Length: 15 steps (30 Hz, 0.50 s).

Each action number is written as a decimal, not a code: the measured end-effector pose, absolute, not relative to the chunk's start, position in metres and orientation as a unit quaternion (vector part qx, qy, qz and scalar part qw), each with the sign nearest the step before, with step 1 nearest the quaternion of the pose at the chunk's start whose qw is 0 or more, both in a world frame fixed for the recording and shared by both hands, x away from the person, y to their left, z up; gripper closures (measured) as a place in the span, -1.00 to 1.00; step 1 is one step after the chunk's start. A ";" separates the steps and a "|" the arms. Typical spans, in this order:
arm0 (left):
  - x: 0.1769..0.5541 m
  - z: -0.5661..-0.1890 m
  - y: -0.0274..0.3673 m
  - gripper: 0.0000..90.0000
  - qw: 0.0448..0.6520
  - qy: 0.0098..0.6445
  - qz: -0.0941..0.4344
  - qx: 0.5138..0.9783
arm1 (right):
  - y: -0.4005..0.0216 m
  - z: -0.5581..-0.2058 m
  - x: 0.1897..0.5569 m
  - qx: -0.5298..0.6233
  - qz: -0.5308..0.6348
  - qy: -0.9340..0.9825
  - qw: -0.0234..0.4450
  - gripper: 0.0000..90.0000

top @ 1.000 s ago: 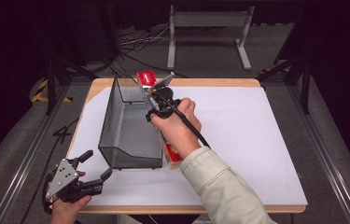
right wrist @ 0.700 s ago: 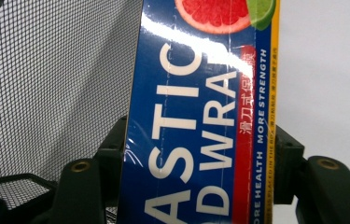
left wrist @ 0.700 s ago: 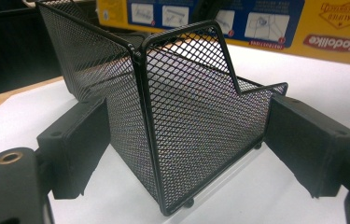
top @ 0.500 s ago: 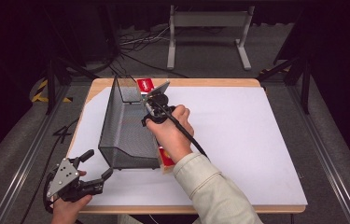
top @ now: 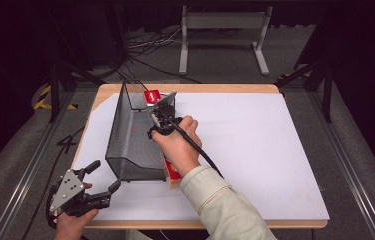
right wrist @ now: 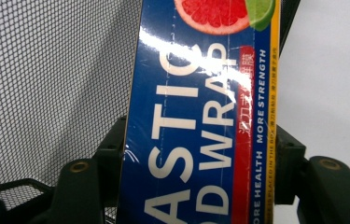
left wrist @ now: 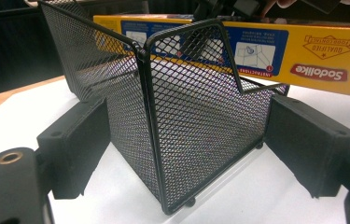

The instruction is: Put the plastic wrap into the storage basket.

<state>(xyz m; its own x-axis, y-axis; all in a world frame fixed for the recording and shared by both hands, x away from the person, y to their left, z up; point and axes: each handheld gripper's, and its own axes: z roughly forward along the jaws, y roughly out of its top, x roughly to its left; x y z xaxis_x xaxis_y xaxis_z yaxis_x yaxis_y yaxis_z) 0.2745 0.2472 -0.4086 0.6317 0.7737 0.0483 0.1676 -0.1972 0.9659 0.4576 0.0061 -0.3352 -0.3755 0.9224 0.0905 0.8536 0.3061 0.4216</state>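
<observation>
1. Nearest the person, the left gripper (top: 106, 193) hovers at the table's (top: 275, 150) front left corner, jaws spread wide with nothing between them. In the left gripper view they frame the near corner of the black mesh holder (left wrist: 172, 116) without touching it. My read: it ought to steady that corner, because a light wire holder will skid when nudged.

2. A little farther in, the right gripper (top: 157, 120) is clamped across the long plastic wrap box (top: 173, 171). The right gripper view shows both pads pressed against the box's (right wrist: 196, 130) narrow edges. The grip looks firm.

3. Where is the box? It lies lengthways just beside the holder's (top: 135, 140) right side. Its near end pokes out below the right hand at the holder's front corner, its far red end (top: 152, 96) reaches the back. From the left gripper view its yellow face (left wrist: 303, 60) sits above the low right wall; whether it rests on that rim I cannot tell.

4. The step in hand, I judge, is lowering the box into the holder. Keep it parallel to the long walls, sink it level, and release only once it bears on the mesh floor.

5. Watch the far end: a tilt there could snag it on the back wall.
</observation>
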 end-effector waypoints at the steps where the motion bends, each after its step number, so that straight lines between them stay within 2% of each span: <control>1: 0.275 -0.409 0.247 -0.65 0.543 0.326 0.279 0.722 | 0.007 -0.336 0.458 0.553 0.204 0.804 0.085 -0.12; 15: 0.274 -0.409 0.248 -0.65 0.542 0.327 0.277 0.722 | 0.013 -0.343 0.469 0.558 0.173 0.809 0.065 -0.13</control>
<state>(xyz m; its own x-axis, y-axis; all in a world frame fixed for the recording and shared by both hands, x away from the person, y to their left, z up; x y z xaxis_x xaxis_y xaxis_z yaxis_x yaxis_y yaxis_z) 0.2744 0.2478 -0.4086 0.6316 0.7739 0.0456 0.1722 -0.1974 0.9651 0.4689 0.0132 -0.3433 -0.3684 0.9254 0.0884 0.8806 0.3170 0.3521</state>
